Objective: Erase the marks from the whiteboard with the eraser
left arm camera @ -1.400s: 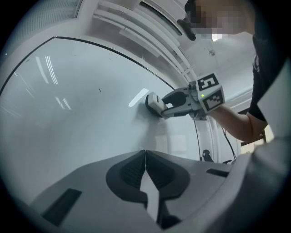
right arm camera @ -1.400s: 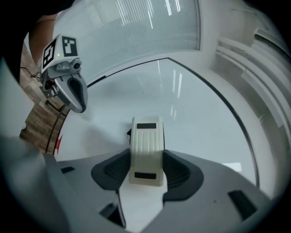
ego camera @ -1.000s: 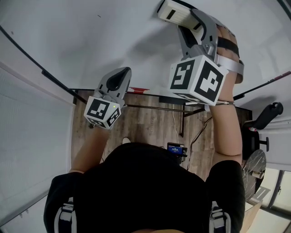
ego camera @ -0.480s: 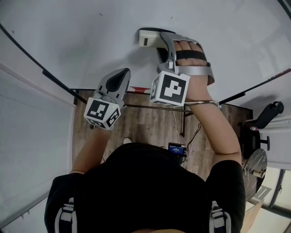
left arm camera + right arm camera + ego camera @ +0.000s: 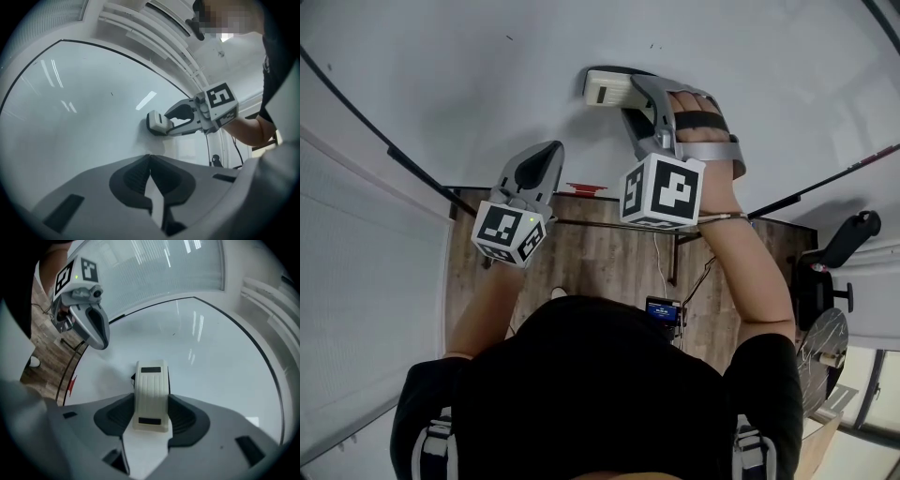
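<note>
The whiteboard (image 5: 469, 75) fills the upper head view, with tiny dark marks (image 5: 654, 46) and another speck (image 5: 508, 37) left on it. A cream eraser (image 5: 605, 87) lies flat against the board, and my right gripper (image 5: 628, 92) is shut on it. The right gripper view shows the eraser (image 5: 151, 394) pinched between both jaws, with a small mark (image 5: 174, 334) further up the board. My left gripper (image 5: 546, 155) hovers lower left of the eraser, shut and holding nothing. Its jaws meet in the left gripper view (image 5: 150, 161), where the eraser (image 5: 157, 123) is seen beyond.
The board's black frame edge (image 5: 403, 159) runs diagonally at left, beside a ribbed white wall panel (image 5: 356, 281). A red object (image 5: 586, 188) lies by the board's bottom edge. Below are a wood floor (image 5: 600, 248), cables, a small screen (image 5: 663, 308) and an office chair (image 5: 848, 244).
The right gripper has carried the eraser left and down across the board from the upper right, then shifted slightly. The left gripper has barely moved.
</note>
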`<state>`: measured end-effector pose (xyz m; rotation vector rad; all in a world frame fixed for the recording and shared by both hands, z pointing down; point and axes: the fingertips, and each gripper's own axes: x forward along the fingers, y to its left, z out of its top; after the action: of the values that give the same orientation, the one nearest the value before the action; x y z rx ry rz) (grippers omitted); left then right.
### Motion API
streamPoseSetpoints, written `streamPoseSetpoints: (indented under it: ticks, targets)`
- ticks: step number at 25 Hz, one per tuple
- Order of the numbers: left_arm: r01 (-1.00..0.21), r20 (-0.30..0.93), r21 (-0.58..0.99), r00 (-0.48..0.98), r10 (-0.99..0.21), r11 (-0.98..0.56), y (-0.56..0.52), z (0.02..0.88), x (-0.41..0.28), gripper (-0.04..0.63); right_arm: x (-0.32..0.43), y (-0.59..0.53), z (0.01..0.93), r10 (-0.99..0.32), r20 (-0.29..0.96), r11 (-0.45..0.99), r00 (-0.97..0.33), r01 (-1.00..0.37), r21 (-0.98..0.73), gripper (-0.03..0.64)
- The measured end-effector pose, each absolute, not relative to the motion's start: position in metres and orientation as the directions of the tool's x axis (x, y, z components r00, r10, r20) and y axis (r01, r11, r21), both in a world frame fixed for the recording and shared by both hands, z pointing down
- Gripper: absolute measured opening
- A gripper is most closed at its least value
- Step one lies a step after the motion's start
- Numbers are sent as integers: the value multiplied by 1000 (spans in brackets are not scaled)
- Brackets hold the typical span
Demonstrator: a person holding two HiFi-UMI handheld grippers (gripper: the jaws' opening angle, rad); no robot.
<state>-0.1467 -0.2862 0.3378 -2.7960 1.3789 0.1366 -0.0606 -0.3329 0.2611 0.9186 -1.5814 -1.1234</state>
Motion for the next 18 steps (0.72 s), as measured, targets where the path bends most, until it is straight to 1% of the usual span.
streamPoseSetpoints:
  ticks: [3,6,8,11,14,18]
  targets:
    - [-792,-87,11,607,-790,-610,-285,338,-147,6,-53,-322,219,-940,189,230,-285,-118,966,222]
    - [-794,-81,8,606,-792,-608,-287,340,-148,5,-38,-322,164,-964,89,134,-252,-167,977,222]
    - [-797,-73,-7,603,-795,-604,-288,341,-148,5,-30,-328,143,-975,65,102,-211,-171,980,222]
    - [-803,-65,-35,596,-800,-595,-288,339,-147,5,-25,-341,140,-987,71,91,-145,-133,987,222]
    - [-806,-69,-49,592,-803,-590,-290,336,-150,5,-30,-344,156,-989,79,91,-127,-92,992,221]
    - [-812,-67,-50,584,-809,-582,-289,338,-156,5,-43,-346,218,-979,163,165,-123,-11,986,221]
